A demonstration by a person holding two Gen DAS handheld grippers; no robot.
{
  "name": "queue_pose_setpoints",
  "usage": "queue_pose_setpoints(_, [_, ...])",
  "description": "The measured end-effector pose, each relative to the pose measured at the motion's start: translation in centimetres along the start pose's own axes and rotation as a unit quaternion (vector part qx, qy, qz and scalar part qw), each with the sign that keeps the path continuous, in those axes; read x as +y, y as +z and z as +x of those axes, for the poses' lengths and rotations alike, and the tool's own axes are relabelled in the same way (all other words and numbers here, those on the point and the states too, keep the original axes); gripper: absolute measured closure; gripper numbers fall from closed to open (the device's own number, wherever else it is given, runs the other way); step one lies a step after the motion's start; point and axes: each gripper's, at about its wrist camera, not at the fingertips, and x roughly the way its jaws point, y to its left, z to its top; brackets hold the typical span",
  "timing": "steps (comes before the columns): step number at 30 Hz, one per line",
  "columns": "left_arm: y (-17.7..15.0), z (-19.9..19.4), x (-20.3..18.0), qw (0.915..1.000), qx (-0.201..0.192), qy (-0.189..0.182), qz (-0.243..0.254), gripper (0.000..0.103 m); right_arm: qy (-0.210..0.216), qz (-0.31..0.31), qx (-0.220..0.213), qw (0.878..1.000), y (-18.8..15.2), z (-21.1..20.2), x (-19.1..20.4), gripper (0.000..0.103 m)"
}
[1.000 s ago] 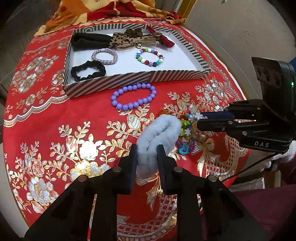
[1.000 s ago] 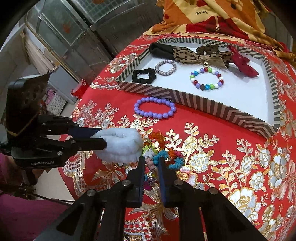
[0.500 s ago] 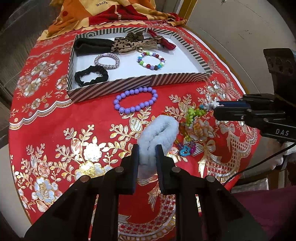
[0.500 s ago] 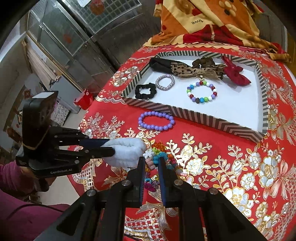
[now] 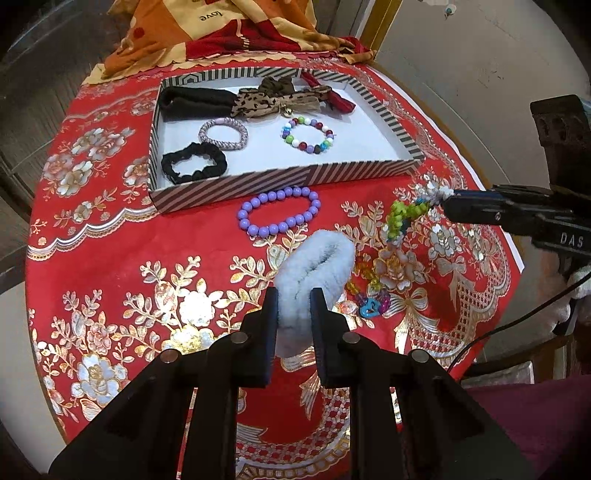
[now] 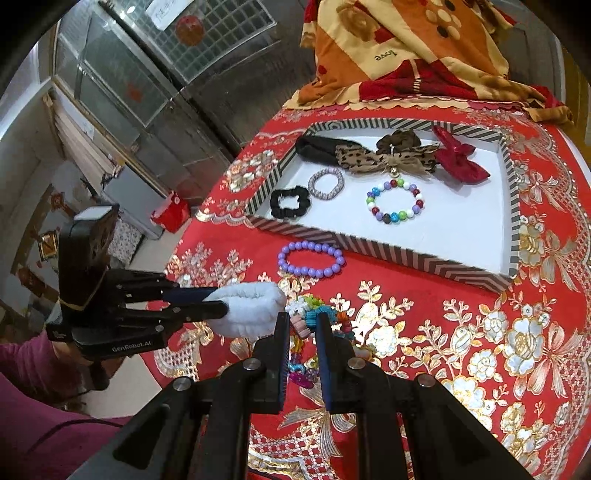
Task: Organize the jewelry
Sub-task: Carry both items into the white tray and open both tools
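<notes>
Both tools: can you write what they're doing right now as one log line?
left tool: shut on white fluffy scrunchie | right tool: shut on colourful charm bracelet, partly lifted | purple bead bracelet: on cloth beside striped tray

On the orange and cream cloth (image 5: 207, 26) at the far end of my table I read the word "love", printed upside down from where I hold things; the same word shows on that cloth (image 6: 386, 55) in the right wrist view. The body of my right hand-held gripper (image 5: 447, 201) carries the white letters "DAS". The body of my left hand-held gripper (image 6: 221, 306) carries "GenRobot.AI" in small white print along its lower edge. A white paper sign (image 6: 162, 9) on the glass door behind has dark characters that I cannot make out.
</notes>
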Motion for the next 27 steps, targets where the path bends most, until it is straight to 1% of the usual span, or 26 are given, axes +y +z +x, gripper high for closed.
queue_pose_setpoints(5, [0.4,-0.3,0.3,1.0000,-0.006,0.000,-0.006,0.087,0.003,0.014,-0.015,1.000,1.0,-1.2,-0.8,0.090])
queue_pose_setpoints(14, [1.6,-1.2,0.8,0.9997,-0.021,0.008,-0.011,0.087,-0.015,0.021,-0.035,0.999,2.7,-2.9,-2.1,0.090])
queue_pose_setpoints(18, [3.1,-1.8,1.3,0.9991,-0.034,0.015,-0.018,0.087,-0.022,0.021,-0.048,0.998,3.8,-3.4,-2.5,0.090])
queue_pose_setpoints(23, [5.6,-2.1,1.3,0.9981,-0.052,0.032,-0.009,0.087,-0.034,0.024,-0.060,0.997,5.4,-3.7,-3.2,0.090])
queue_pose_setpoints(27, [7.5,-1.8,1.1,0.9974,-0.061,0.036,-0.005,0.087,-0.044,0.031,-0.061,0.997,6.6,-3.5,-4.1,0.090])
